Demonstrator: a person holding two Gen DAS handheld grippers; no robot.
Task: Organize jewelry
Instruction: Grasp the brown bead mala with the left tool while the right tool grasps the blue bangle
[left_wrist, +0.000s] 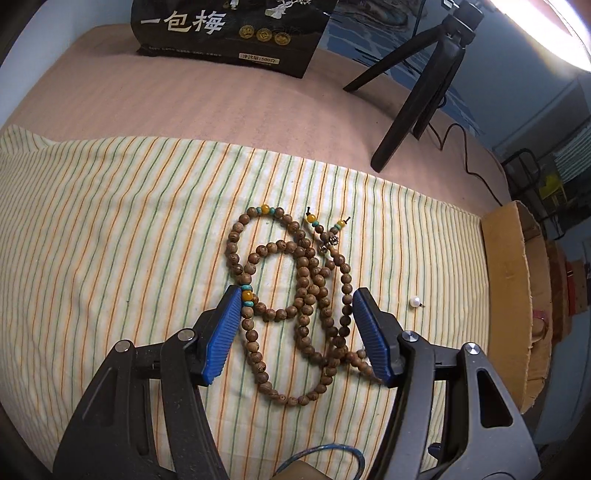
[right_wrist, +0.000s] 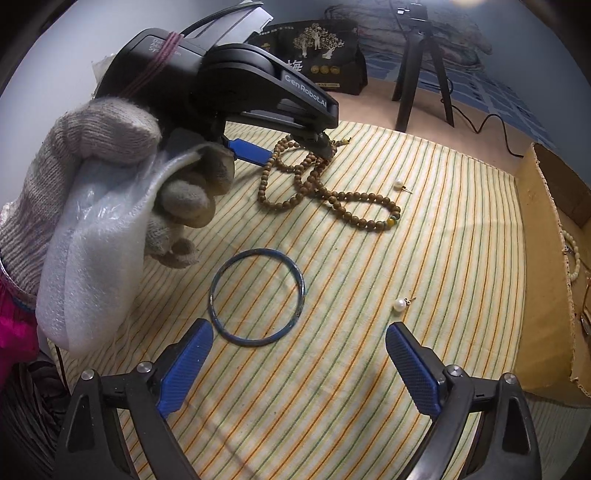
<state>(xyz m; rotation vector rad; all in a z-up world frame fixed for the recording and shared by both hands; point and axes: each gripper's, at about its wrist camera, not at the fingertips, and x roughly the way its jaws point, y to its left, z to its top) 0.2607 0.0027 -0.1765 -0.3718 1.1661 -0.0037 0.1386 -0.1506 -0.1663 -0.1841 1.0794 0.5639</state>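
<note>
right wrist: "genrobot.ai" on left tool (right_wrist: 291, 146), wide over beads (right_wrist: 325, 188); right tool (right_wrist: 299, 354) wide, empty.

- bead necklace (left_wrist: 295, 295): grained wooden beads, a few glossy amber and turquoise ones
- striped cloth (left_wrist: 110, 221): woven, matt
- bangle (right_wrist: 256, 297): blue, smooth, scuffed
- pearl earring (right_wrist: 399, 305): glossy
- cardboard box (right_wrist: 546, 266): matt, raw edges
- glove (right_wrist: 92, 147): grey knit

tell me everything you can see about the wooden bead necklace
The wooden bead necklace is a long strand of round brown grained beads with a few amber and turquoise accents and a small silvery charm near two short tasselled ends. It lies slack in overlapping loops on the striped cloth. The left gripper straddles it, jaws open, one pad beside an amber bead.
</note>
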